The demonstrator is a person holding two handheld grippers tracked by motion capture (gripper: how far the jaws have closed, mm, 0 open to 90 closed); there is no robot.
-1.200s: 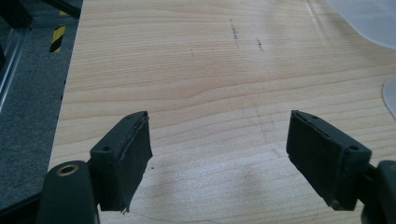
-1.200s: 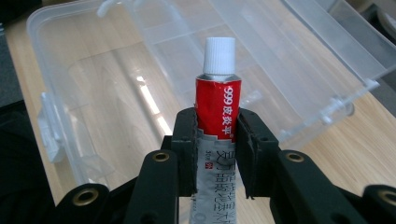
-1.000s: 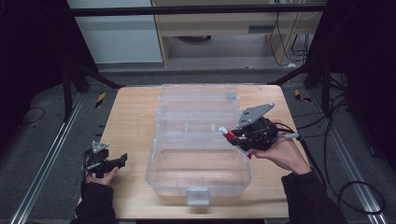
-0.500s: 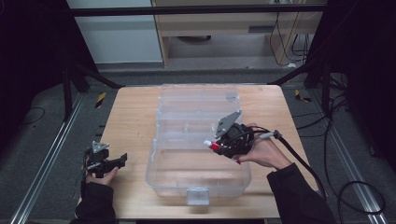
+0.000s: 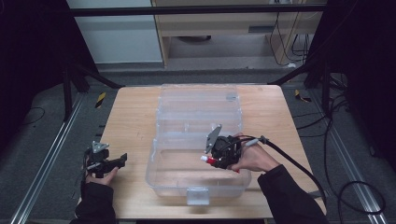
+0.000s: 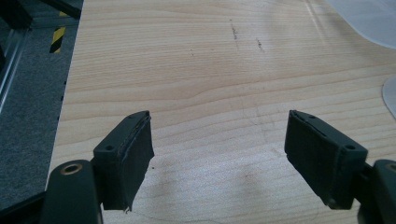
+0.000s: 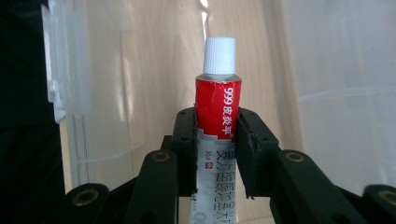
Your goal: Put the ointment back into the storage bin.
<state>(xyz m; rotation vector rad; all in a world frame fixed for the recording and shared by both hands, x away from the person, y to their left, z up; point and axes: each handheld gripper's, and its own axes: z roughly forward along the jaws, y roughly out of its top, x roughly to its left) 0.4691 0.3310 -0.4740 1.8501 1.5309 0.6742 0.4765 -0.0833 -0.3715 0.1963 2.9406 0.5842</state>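
The right hand-held gripper [image 5: 211,160] is over the near compartment of the clear plastic box [image 5: 161,170], and its jaws are clenched on a small ointment tube [image 7: 217,114], red band and white cap pointing away from the hand. In the right gripper view the pads [image 7: 186,140] press the tube's flanks just below the red band, a firm, centred hold, with the box's translucent walls all around. From the high view the tube [image 5: 208,160] sits low, at about rim height, toward the right side of that near compartment; whether it already touches the floor of the box I cannot tell.

Over on the left, the left hand-held gripper [image 5: 122,158] rests near the surface [image 5: 130,116], well apart from the box. Its jaws have just been closing a little, yet they stand apart with nothing between them, only bare wood.

So the pick-up looks done and the carry nearly so. What's left, by my reading: set the tube down inside, let go, draw the hand out. The hinged lid [image 5: 198,100] lies open at the far side.
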